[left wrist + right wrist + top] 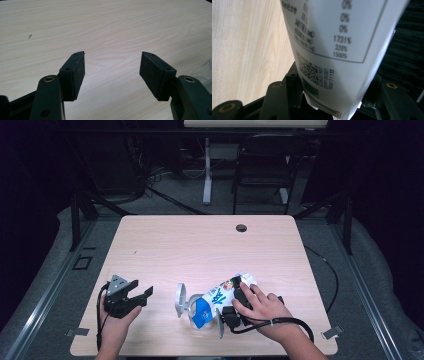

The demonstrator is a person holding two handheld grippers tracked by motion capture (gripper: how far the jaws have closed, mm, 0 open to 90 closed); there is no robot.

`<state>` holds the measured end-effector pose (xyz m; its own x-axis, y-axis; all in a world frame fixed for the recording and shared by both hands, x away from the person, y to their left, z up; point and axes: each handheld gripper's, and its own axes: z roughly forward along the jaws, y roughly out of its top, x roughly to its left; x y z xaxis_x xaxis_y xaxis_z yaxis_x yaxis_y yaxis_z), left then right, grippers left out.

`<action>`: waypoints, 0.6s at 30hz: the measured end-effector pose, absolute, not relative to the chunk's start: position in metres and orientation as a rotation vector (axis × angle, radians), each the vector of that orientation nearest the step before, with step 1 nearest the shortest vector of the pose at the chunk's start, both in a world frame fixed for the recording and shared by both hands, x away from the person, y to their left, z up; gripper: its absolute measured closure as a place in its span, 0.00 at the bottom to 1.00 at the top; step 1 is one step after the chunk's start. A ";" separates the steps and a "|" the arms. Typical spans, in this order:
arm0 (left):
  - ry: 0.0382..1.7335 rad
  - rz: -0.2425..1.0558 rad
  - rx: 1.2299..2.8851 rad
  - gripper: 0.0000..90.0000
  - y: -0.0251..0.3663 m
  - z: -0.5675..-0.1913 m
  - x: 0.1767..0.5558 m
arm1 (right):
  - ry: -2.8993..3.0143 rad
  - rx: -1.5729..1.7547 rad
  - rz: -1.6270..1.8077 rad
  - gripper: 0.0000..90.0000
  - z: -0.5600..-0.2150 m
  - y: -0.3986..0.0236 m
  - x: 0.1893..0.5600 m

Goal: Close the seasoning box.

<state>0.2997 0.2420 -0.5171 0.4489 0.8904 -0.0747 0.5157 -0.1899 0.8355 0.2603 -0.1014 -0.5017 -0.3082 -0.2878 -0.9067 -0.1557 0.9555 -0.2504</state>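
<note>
The left gripper (142, 296) rests near the table's (200, 245) seven o'clock edge, its jaws spread wide with bare wood between the pads (77, 72). The pouch (216, 301), a white and blue printed bag, lies toward three o'clock from it, well apart, its long axis running from about eight o'clock to two o'clock. A round white cap or ring (180, 300) sits at the pouch's nine o'clock end, toward the left gripper. The right gripper (231, 312) is far nearer: it is clamped across the pouch's lower end (337, 62), both pads pressing the printed label. What the pouch contains cannot be told.
</note>
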 end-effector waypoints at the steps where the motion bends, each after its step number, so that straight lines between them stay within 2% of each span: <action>1: 1.191 0.554 1.850 0.41 0.242 -0.517 0.300 | 1.893 -0.323 -0.136 0.53 -0.502 -0.101 0.260; 18: 1.191 0.554 1.850 0.41 0.242 -0.517 0.300 | 1.892 -0.330 -0.140 0.53 -0.501 -0.101 0.260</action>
